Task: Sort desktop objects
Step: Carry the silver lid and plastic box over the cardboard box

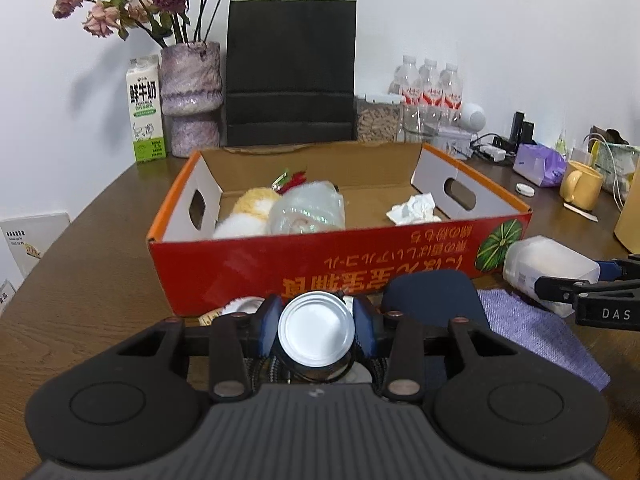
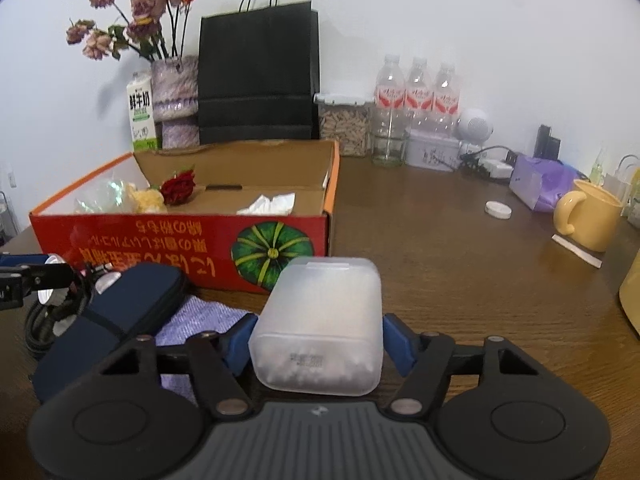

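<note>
Right now the left claw is clamped on a small round tin, its shiny metal lid facing the camera between blue pads, just in front of the red cardboard box. The right claw grips a frosted, rounded plastic container with white bits inside and a small illegible label, held above the wood-grain desk near the box's corner. A navy zip case lies on a woven purple cloth beside it. "DAS" reads on the other claw's arm in the left view. The box, printed with upside-down yellow script and a green pumpkin, holds plush toys, a clear bag and crumpled tissue. Open desk spreads right of the box toward a yellow mug
</note>
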`<act>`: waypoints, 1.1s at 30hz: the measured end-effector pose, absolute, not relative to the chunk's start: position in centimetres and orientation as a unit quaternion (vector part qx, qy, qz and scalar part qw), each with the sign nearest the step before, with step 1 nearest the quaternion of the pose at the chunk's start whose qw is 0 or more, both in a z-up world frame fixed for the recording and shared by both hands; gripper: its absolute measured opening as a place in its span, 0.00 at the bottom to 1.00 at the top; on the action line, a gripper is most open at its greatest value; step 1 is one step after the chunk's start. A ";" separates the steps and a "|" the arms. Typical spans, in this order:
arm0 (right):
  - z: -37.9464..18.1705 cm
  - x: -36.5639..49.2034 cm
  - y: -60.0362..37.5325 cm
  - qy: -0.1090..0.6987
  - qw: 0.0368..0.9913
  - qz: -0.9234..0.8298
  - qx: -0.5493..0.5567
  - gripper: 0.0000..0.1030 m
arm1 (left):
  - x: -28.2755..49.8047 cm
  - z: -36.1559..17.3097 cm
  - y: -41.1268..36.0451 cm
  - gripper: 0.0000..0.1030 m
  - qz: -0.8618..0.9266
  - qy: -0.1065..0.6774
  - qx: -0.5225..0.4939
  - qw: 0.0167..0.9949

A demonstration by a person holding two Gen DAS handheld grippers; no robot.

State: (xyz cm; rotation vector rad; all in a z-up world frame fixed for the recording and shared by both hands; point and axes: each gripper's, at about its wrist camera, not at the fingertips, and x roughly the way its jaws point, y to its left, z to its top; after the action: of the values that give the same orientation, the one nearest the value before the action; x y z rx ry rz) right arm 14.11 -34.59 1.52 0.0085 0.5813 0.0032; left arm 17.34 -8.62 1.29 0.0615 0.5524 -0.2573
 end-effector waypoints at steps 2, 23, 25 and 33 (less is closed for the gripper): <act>2.0 13.8 -34.7 0.279 0.960 -0.001 0.007 0.62 | 17.1 1.8 -8.5 0.39 -0.127 0.266 0.029 0.955; 8.5 11.8 -33.6 0.194 0.981 0.009 -0.006 0.61 | 16.6 6.9 -7.8 0.39 -0.126 0.194 0.021 0.973; 9.2 12.7 -33.1 0.186 0.982 0.013 -0.007 0.61 | 17.4 7.3 -7.8 0.39 -0.126 0.188 0.020 0.974; 10.4 18.6 -30.6 0.179 0.983 0.031 -0.008 0.61 | 22.1 8.1 -8.0 0.39 -0.120 0.183 0.007 0.976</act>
State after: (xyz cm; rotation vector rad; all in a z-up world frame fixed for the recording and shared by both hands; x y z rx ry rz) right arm 18.63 -30.56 10.40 -0.0169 0.3604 0.0619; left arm 22.07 -7.99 8.06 0.0143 0.3699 -0.2420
